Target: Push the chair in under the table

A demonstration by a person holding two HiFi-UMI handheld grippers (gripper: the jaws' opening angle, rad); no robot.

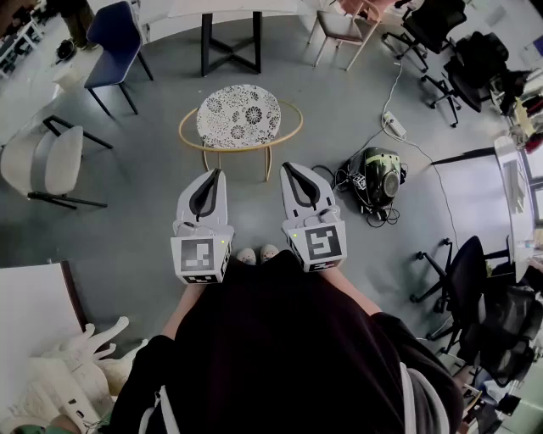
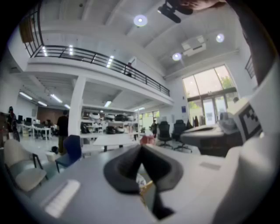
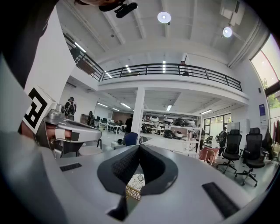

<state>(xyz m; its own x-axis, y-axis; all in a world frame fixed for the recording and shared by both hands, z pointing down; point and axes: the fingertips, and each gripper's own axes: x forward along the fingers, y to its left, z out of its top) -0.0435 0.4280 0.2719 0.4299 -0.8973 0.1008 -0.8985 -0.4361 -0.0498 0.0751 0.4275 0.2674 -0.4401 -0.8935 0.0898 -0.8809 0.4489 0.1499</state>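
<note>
Up at 11 o'clock on the floor (image 1: 144, 220) stands the blue chair (image 1: 114, 42). It is just beside the white tabletop (image 1: 229, 8) at 12 o'clock, and it is not pushed under it yet. (A pink chair (image 1: 344, 30) waits at 1 o'clock too, so I cannot tell for sure which chair is meant.) The left tool (image 1: 212, 176) and the right tool (image 1: 291, 169) are both pressed together with nothing pinched. They are held out side by side, well apart from any chair. A round tabletop (image 1: 238, 116) with flowers on it stands between the tools and the chairs.

To do this step well, I think it is best to walk round the round tabletop. Put both closed tips on the chair's back, one on each side. Push slowly and straight, so the chair does not turn or bump the black legs (image 1: 206, 42).

No box, bowl or basket shows. A green and black thing (image 1: 377, 178), maybe a bag, lies at 3 o'clock among wires (image 1: 399, 93). What is inside cannot be seen.
</note>
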